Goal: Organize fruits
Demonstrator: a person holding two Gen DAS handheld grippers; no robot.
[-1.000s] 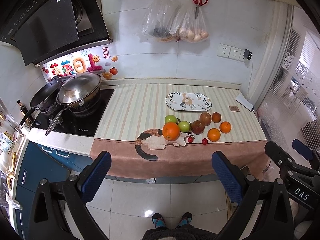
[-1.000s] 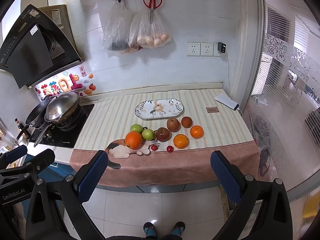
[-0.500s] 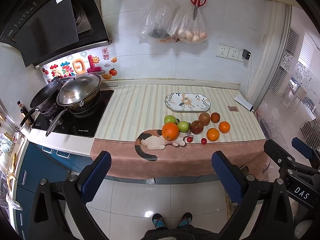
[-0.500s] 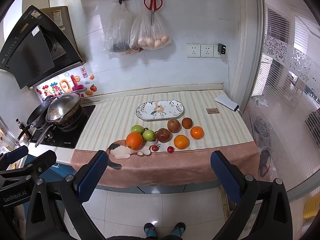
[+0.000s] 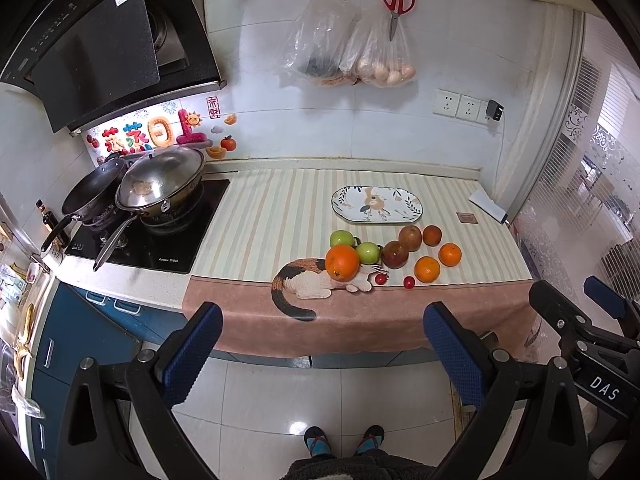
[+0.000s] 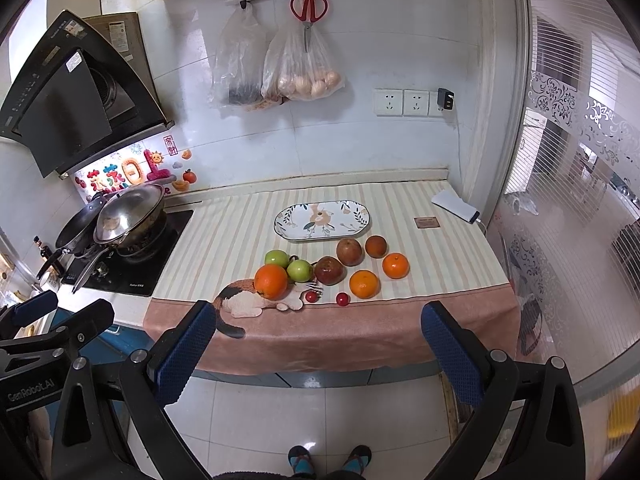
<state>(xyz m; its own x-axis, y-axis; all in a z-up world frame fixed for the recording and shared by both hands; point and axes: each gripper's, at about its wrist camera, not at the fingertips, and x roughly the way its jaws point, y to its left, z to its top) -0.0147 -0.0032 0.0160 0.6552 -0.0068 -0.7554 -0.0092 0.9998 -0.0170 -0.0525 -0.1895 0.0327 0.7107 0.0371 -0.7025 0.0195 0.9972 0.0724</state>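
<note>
Ten fruits sit in a loose cluster toward the near edge of the worktop [image 5: 264, 216]: one big orange [image 5: 342, 263], two green apples [image 5: 342, 238], two reddish-brown apples [image 5: 395, 254], one small brown fruit [image 5: 432, 235], two small oranges [image 5: 427, 269] and two cherry tomatoes [image 5: 381, 279]. The big orange rests on the cat print [image 5: 304, 286] of the cloth, with one green apple touching it on the right. The tomatoes lie nearest the edge, where the striped cloth turns pink and hangs over.

One oval plate [image 5: 377, 210] lies just beyond the fruit, bare. Left of the plate and fruit runs a wide strip of free striped cloth up to the hob, where two pans [image 5: 160, 184] stand. Right of the fruit there is a narrower free strip, with a small card [image 6: 427, 223] and a white box [image 6: 455, 203] at the far right.

The left gripper [image 5: 322, 350] and right gripper [image 6: 316, 346] both hang over the floor in front of the worktop, well short of the fruit, each with fingers [image 5: 194, 350] spread wide and holding nothing.
</note>
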